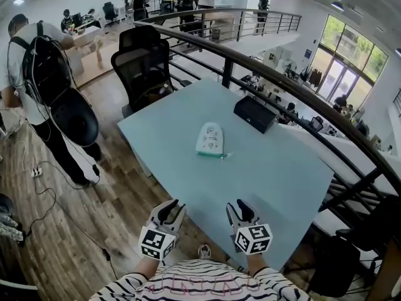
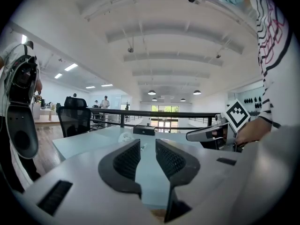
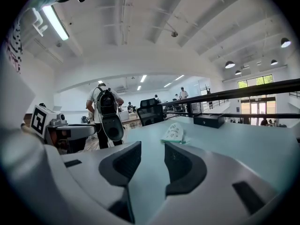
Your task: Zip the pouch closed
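Observation:
A small white-and-mint pouch (image 1: 210,139) with printed faces lies flat near the middle of the pale green table (image 1: 282,174), a tab sticking out at its near right corner. Both grippers hover at the table's near edge, well short of the pouch. The left gripper (image 1: 168,207) is open with nothing between its jaws, and the right gripper (image 1: 241,207) is likewise open and empty. From the left gripper view the pouch (image 2: 125,137) is far ahead beyond the jaws (image 2: 147,144). The right gripper view puts the pouch (image 3: 173,132) ahead and slightly right of the jaws (image 3: 152,149).
A black box (image 1: 255,113) sits on the table behind the pouch to its right. A dark railing (image 1: 282,83) runs along the far side. Black office chairs (image 1: 143,68) stand at the far left corner. A person with a backpack (image 1: 44,68) stands on the wooden floor at left.

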Demonstrator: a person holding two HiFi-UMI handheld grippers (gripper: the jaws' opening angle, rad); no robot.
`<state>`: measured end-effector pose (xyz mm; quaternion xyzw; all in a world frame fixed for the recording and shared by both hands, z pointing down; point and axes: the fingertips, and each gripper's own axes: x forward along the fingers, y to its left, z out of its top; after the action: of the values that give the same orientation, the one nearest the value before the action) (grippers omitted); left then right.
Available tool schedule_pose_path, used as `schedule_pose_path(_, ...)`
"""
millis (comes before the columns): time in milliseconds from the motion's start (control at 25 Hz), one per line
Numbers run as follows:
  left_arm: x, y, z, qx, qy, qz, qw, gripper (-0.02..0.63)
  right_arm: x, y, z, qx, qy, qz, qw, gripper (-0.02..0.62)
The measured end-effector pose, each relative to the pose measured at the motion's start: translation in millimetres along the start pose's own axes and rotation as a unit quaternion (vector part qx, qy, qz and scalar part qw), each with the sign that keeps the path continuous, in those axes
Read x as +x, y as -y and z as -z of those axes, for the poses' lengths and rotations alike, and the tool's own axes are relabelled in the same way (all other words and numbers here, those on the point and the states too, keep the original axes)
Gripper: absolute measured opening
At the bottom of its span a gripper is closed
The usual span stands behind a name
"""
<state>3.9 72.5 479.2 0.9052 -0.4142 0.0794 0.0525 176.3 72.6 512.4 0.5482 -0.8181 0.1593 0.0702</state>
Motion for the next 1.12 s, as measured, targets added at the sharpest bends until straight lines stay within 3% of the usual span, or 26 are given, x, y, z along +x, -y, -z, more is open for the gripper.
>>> schedule_pose_path(80, 15, 2, -2, -0.005, -0.002, 0.000, 1.0000, 0.097, 6, 12, -3, -0.003, -0.006, -0.005, 1.000, 0.149)
schedule_pose_path(360, 58, 9, 1, -0.009, -0.018, -0.002, 0.9998, 0.107, 19, 46, -5, -0.001, -0.023, -0.014, 1.000, 0.149)
schedule_pose_path(600, 78, -10, 14, -0.019, -0.039, 0.012, 0.9990, 0.107, 43, 58, 13, 0.017, -0.048, 0.006, 0.999, 0.150)
schedule_pose_path(1120, 114, -124, 7, 0.017, -0.061, 0.123, 0.9904, 0.107, 138, 28, -6, 0.050, -0.035, 0.111, 0.992, 0.149)
